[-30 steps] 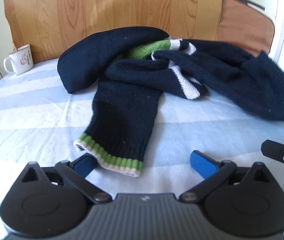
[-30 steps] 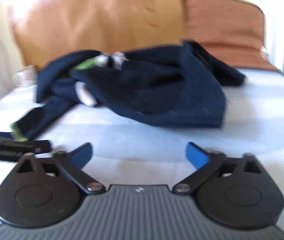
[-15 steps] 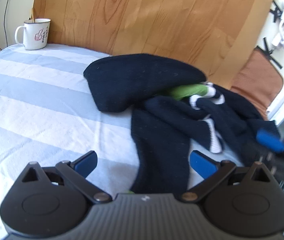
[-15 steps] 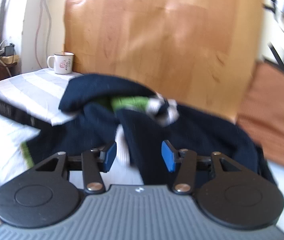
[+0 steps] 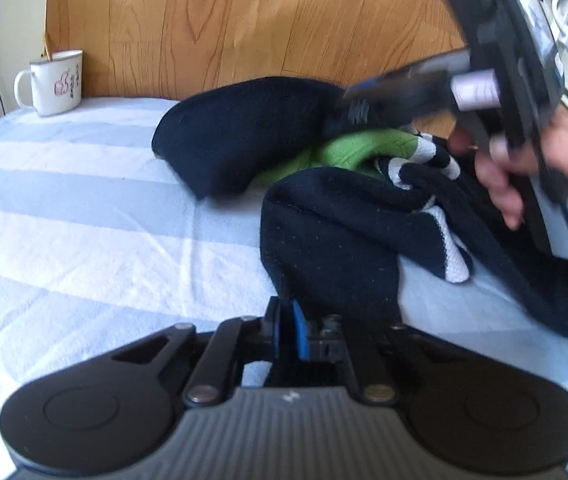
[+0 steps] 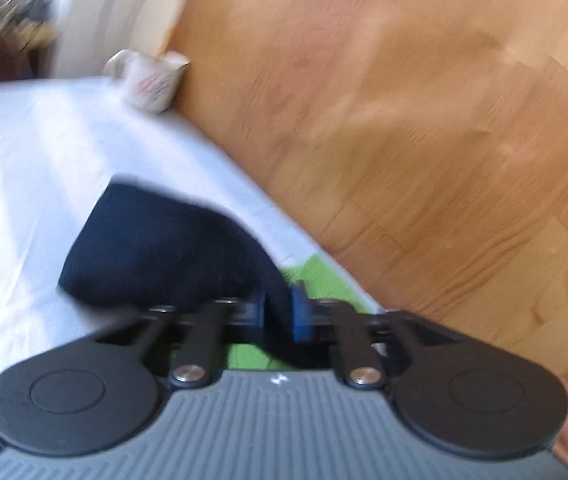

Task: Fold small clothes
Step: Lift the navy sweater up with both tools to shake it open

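A small navy knit sweater (image 5: 335, 236) with green and white trim lies crumpled on the striped bed sheet (image 5: 84, 216). My left gripper (image 5: 287, 330) is shut on the lower end of a navy sleeve that runs up into the pile. My right gripper (image 6: 280, 312) is shut on the navy fabric (image 6: 164, 248) at the top of the pile, with green knit (image 6: 315, 272) showing beside it. The right gripper also shows in the left wrist view (image 5: 403, 88), blurred, held by a hand above the green part.
A white enamel mug (image 5: 54, 82) stands at the back left by the wooden headboard (image 5: 264, 20); it also shows in the right wrist view (image 6: 152, 84). The light blue striped sheet stretches to the left of the sweater.
Both grippers went from open to shut on the sweater. The left closed on the sleeve end; the right moved in over the pile and closed on the navy fabric near the green part.
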`<state>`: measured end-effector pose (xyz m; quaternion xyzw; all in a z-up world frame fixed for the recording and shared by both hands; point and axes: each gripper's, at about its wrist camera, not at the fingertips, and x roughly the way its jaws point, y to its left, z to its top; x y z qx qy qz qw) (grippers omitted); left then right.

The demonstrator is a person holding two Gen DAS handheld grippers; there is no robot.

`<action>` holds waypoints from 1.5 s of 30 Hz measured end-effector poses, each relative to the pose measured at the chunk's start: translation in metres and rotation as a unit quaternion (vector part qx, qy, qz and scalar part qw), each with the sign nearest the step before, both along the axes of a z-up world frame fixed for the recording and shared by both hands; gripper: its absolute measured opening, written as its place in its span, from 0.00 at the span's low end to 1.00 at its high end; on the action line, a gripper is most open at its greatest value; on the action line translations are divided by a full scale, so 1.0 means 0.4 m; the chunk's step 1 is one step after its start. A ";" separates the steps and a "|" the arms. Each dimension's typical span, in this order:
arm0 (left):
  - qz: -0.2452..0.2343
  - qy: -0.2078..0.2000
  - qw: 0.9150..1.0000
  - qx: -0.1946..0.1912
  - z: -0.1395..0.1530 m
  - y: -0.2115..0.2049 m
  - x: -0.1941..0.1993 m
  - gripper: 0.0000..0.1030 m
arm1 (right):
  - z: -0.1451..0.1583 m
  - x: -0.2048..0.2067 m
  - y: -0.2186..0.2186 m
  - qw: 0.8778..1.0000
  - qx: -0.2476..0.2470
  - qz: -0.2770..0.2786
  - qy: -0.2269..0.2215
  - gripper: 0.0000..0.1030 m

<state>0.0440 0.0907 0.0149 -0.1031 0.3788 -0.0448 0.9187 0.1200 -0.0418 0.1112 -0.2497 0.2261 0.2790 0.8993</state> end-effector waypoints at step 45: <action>0.032 -0.131 0.983 0.121 0.276 0.106 -0.165 0.45 | -0.028 -0.670 -1.205 0.723 0.342 -0.600 0.015 0.54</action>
